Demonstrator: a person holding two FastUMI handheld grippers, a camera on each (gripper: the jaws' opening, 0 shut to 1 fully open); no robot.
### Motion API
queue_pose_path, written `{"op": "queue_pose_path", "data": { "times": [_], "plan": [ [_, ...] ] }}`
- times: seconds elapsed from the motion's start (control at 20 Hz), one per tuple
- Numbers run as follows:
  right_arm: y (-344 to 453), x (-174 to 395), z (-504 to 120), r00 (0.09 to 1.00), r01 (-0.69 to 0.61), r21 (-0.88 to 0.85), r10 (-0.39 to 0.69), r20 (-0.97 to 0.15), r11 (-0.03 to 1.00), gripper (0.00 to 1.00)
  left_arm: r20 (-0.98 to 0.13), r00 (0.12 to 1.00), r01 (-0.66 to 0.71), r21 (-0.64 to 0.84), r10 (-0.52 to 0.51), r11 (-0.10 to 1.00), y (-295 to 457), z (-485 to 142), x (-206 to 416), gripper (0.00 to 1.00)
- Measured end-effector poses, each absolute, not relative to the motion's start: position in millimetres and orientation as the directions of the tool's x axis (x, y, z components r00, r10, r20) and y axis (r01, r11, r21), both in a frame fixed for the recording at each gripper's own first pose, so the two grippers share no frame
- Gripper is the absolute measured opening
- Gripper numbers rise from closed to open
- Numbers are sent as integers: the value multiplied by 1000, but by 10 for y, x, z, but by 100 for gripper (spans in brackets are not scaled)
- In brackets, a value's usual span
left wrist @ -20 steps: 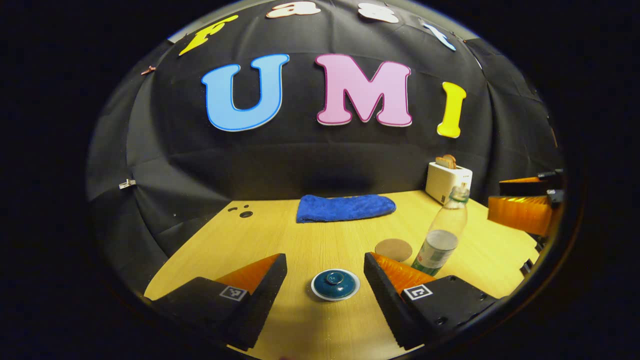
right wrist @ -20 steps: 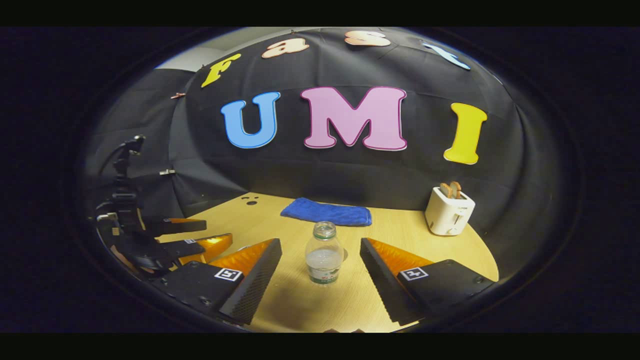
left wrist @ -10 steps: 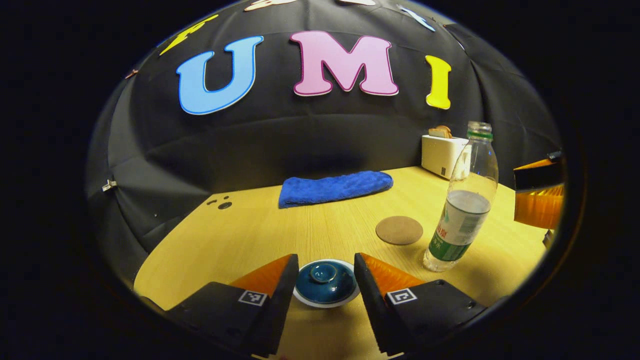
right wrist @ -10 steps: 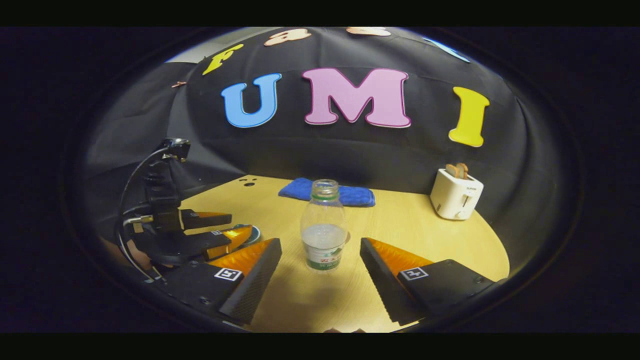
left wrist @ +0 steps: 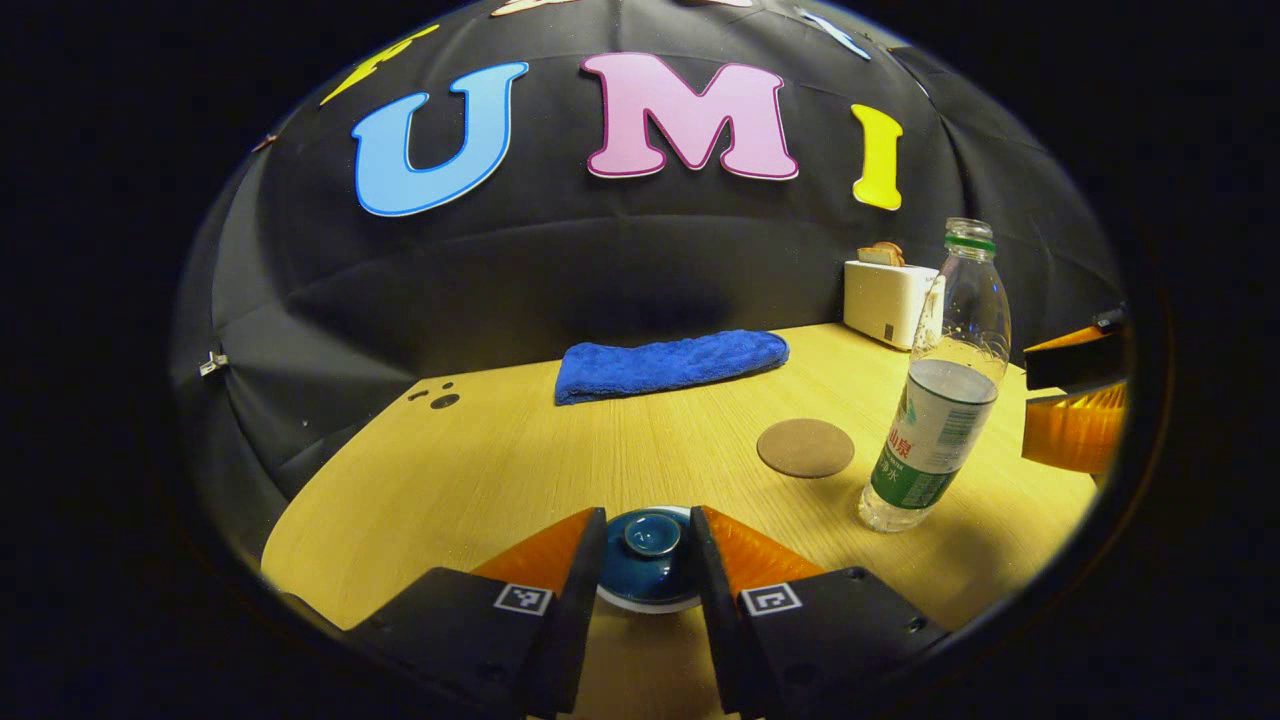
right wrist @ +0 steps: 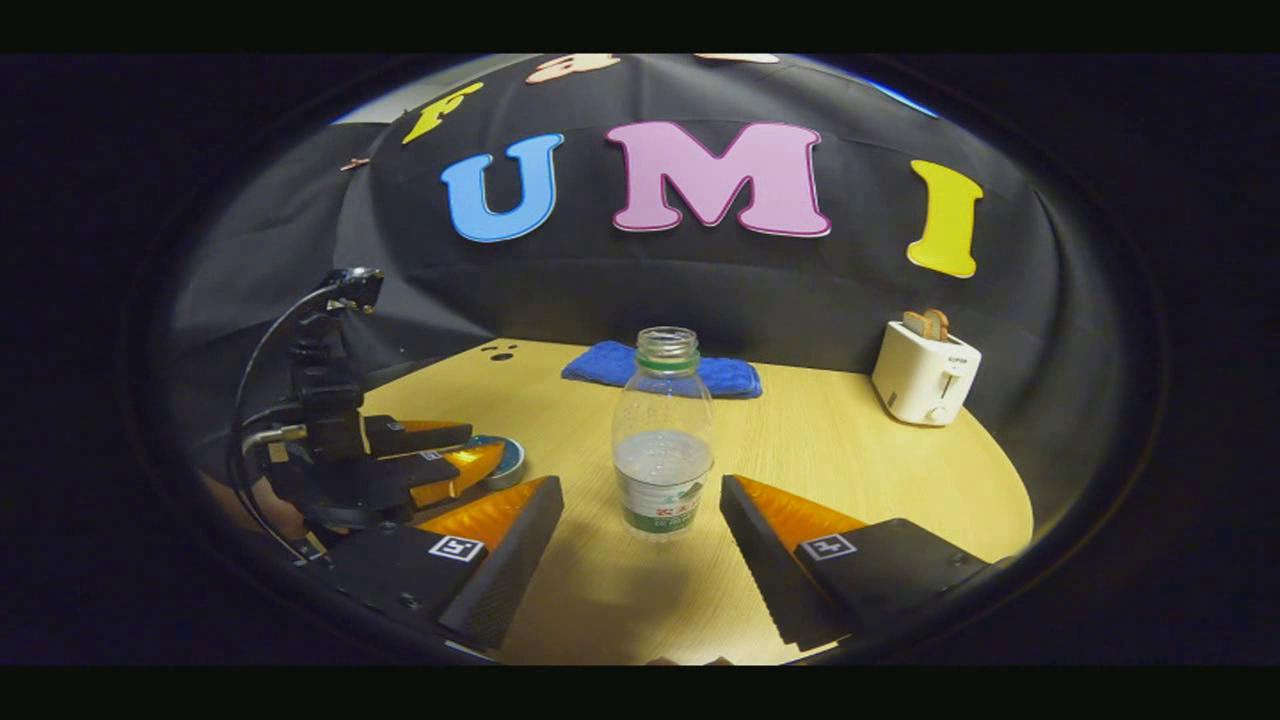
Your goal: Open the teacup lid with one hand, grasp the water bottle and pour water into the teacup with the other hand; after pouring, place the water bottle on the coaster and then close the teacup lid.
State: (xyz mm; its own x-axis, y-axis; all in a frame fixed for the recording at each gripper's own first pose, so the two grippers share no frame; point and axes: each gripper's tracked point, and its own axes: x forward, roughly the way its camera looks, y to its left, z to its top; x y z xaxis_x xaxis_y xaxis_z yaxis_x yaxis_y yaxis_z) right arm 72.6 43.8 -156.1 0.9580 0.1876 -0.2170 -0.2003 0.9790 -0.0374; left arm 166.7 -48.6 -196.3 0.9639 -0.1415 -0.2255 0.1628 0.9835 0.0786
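The water bottle (right wrist: pixel 662 436) carries a green-and-white label with small red characters that are too small to read; the square black-and-white marker tags on top of each gripper's fingers hold no readable writing. In the left gripper view, the left gripper (left wrist: pixel 648 545) sits low over the teacup lid (left wrist: pixel 645 565), a dark blue lid with a pale rim and a round knob. Its two fingers stand narrowly apart, close on either side of the knob; whether both press on it cannot be told. Ahead and to the right of this gripper lie the round brown coaster (left wrist: pixel 805 447) and, just beyond it to the right, the upright, uncapped bottle, partly filled with water. In the right gripper view, the right gripper (right wrist: pixel 640 520) is spread wide and grips nothing; the bottle stands upright just ahead of the gap between its fingers, touching neither. To the left of this gripper, the other gripper is seen low over the lid on the wooden table (right wrist: pixel 850 460). Farther ahead, a folded blue cloth (right wrist: pixel 700 372) lies near the wall, and a white toaster (right wrist: pixel 925 375) with bread in it stands ahead to the right.
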Motion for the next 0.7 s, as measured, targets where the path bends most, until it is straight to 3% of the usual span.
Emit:
{"op": "queue_pose_path", "data": {
  "times": [0.15,0.2,0.25,0.45,0.5,0.7],
  "plan": [
    [422,796,-1577,962,-190,-39,178,-209,981,98,-233,961,169,72,-149,983,-513,-1988,1643,40],
    [419,844,-1581,963,-187,-40,175,-205,982,98,-230,962,169,70,-149,983,-518,-1976,1642,42],
    [411,918,-1588,964,-185,-38,173,-200,982,98,-231,962,168,69,-149,983,-511,-1980,1644,36],
    [420,1031,-1647,970,-175,-36,166,-180,984,98,-216,964,170,59,-154,984,-511,-1954,1644,30],
    [431,1055,-1661,970,-174,-32,166,-177,984,98,-215,964,170,50,-155,984,-513,-1943,1636,25],
    [464,1146,-1712,974,-164,-22,158,-165,986,98,-181,973,143,-1,-141,990,-433,-1801,1581,25]
  ]
}}
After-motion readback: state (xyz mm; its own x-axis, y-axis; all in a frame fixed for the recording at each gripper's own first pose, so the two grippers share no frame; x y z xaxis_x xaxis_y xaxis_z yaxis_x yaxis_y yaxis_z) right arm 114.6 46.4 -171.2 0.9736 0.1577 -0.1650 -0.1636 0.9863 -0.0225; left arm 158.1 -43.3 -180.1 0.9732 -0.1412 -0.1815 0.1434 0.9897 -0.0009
